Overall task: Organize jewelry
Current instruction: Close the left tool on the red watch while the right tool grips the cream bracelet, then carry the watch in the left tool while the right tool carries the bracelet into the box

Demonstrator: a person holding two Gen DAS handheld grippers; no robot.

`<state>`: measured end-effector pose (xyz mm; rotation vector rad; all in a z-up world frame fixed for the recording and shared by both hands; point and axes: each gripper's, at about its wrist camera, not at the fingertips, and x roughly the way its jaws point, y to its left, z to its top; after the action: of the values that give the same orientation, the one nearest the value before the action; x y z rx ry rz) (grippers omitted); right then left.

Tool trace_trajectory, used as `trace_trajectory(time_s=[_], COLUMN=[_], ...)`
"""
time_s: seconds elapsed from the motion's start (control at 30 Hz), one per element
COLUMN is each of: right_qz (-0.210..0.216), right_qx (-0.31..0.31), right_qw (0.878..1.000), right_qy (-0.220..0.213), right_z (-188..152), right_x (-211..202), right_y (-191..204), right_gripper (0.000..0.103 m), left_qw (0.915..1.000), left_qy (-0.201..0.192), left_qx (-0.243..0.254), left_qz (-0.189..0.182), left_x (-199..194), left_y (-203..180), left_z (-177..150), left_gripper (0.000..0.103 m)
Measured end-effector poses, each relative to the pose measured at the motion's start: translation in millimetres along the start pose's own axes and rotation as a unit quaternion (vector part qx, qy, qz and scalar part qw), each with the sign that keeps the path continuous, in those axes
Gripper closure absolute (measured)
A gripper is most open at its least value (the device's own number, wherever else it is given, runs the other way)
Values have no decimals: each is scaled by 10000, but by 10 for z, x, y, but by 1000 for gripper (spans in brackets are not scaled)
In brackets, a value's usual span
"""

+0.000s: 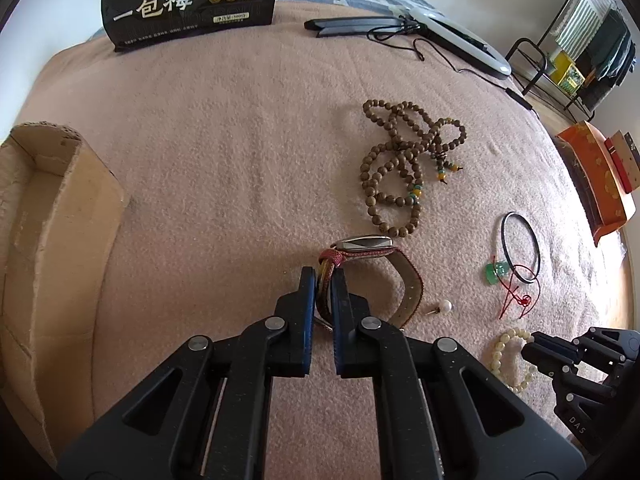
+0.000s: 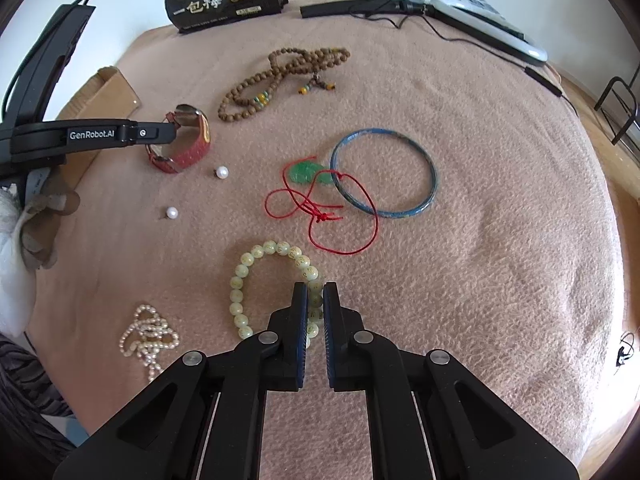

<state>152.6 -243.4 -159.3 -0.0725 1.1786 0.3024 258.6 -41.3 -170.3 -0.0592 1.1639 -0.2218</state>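
Left tongs (image 1: 324,276) clamped on the red strap of the watch (image 1: 374,249), on the pink blanket (image 1: 240,160) beside the cardboard box (image 1: 60,200). Right tongs (image 2: 316,292) clamped on the pale bead bracelet (image 2: 256,260), below the red-corded jade pendant (image 2: 306,172) and the blue bangle (image 2: 384,172).

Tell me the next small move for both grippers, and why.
Probably lift both straight up: the left gripper is shut on the red watch strap, the right gripper on the pale bead bracelet, and both pieces lie on the blanket. The cardboard box waits left.
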Motion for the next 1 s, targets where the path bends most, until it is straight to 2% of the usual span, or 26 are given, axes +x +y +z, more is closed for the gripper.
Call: trace_trajectory(time_s=[0.3, 0.6, 1.0], right_qz=[-58, 4, 537], right_qx=[-12, -163, -286], right_qw=[9990, 9956, 9869], right_qy=[-446, -919, -1497], right_z=[34, 135, 450], right_x=[-277, -594, -901], right_y=[103, 354, 886], right_gripper=[97, 97, 97], left_qw=[9995, 9974, 9937], left_qy=[-292, -704, -1058], left_qx=[-79, -138, -368], left_qz=[-18, -100, 86], left_x=[-296, -776, -1326], left_y=[79, 213, 717], left_z=[-29, -97, -255], left_gripper=[98, 98, 98])
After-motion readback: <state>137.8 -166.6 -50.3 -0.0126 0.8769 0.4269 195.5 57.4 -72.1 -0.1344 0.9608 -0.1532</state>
